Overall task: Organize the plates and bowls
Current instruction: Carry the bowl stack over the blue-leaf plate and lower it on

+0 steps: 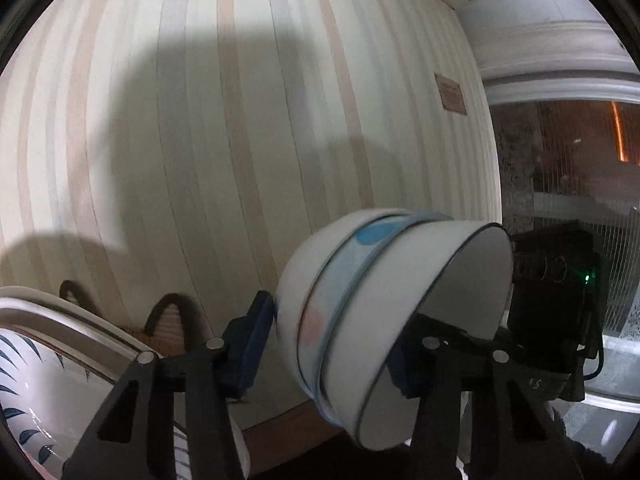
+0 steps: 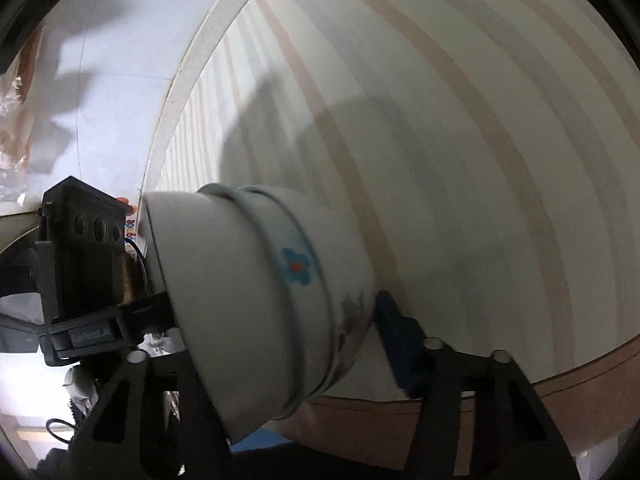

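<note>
While both wrist views face a cream wall [image 1: 240,120] with pale pink and grey vertical stripes, a nested stack of bowls [image 1: 380,312] fills the near centre of each, tipped on its side and held in the air between the two tools.

Left wrist view: the left hand-held gripper [image 1: 332,340] has its jaws set wide, one blue pad [image 1: 250,344] against the base end of the stack, the other at the open rim end. It looks clamped on the stack lengthwise. The outer bowl is white, the middle one shows pale blue and a pink patch, the inner one is white with a dark rim line, mouth turned right. Beyond it, at right, sits the black body of the right hand-held gripper [image 1: 556,292], a green light on it. At near left, patterned plates [image 1: 40,380] with dark blue leaf marks stand on edge by dark loops of a rack [image 1: 168,312].

Right wrist view: the same stack [image 2: 256,304] lies with its mouth to the left; a blue flower with a red centre shows on the middle bowl. The right tool's [image 2: 276,352] blue pad [image 2: 396,348] sits at the stack's base end; the other finger is hidden behind the bowl, so I cannot tell its grip for certain. The left tool's black body [image 2: 84,256] is at left.
</note>
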